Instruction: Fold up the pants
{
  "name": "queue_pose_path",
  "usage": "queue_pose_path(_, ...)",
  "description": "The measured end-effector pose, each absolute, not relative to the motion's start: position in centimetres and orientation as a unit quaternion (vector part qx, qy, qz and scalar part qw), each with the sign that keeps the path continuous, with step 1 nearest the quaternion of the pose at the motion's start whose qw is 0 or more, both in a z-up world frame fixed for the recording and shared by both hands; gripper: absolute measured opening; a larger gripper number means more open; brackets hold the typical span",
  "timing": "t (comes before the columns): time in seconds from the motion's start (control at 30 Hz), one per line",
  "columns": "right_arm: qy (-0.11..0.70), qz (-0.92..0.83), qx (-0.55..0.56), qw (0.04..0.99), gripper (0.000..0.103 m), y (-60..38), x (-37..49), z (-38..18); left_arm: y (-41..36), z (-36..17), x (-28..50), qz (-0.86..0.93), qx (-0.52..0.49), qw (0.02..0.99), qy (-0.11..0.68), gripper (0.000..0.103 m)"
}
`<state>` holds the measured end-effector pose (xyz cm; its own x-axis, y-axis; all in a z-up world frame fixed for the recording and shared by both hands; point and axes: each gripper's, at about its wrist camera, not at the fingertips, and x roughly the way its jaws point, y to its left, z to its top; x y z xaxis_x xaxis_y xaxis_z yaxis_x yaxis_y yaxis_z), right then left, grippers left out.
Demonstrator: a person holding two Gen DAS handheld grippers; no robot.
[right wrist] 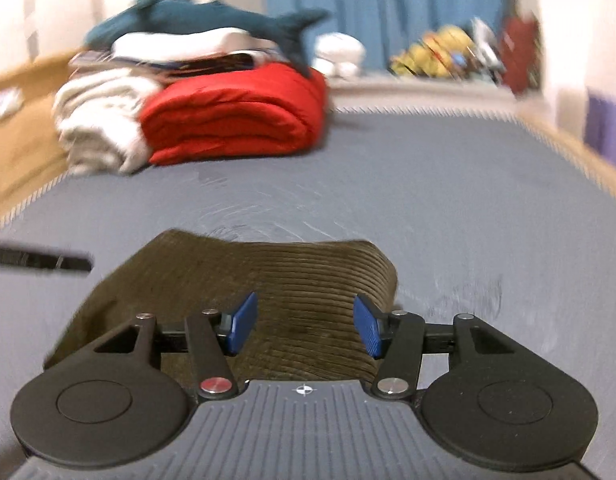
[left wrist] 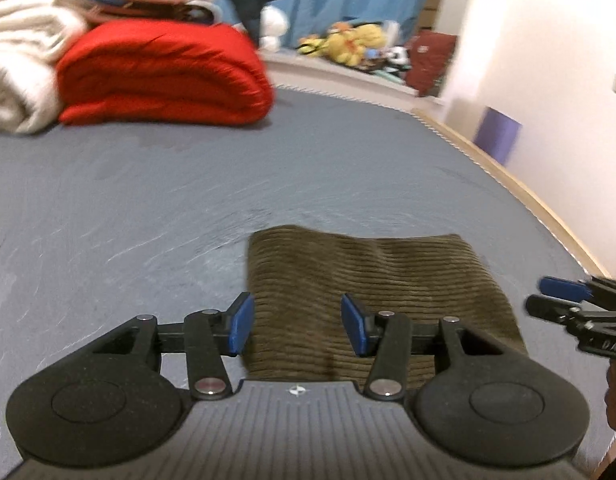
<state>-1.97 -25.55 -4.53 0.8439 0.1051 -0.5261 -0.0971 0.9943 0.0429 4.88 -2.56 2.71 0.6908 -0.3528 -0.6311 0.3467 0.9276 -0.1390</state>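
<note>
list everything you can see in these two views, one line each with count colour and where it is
pants: 1, olive-brown corduroy, folded, near end of the bed under both grippers
bed sheet: 1, grey-blue, covers the mattress
red quilt: 1, red, folded, far left of the bed
pale blankets: 1 pile, cream, left of the red quilt
shark plush: 1, teal, on top of the pile
curtain: 1, blue, back wall
soft toys: a cluster, mostly yellow, ledge beyond the bed
left gripper: 1, black with blue pads, open over the pants
right gripper: 1, black with blue pads, open over the pants
</note>
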Motion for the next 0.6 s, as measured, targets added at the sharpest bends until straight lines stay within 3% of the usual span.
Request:
queue_pose_path(0.33,0.301,0.092,-0.033,0.949,0.058,-23.3,-2.5,-4.5,-6.2,1.5,3.8,-0.248,0.049,0.907,0.336,0.052)
queue_pose_path(0.5,0.306,0.102,-0.036,0.946,0.058,-23.0,-2.9,-4.4,-6.6,1.3,3.7,-0.285,0.057,0.891,0.348,0.021)
queue_pose_path(0.6,0.304,0.107,-0.033,0.946,0.058,-23.3,-2.9,-4.1,-6.9,0.8,3.8,-0.296,0.062,0.881,0.364,0.017)
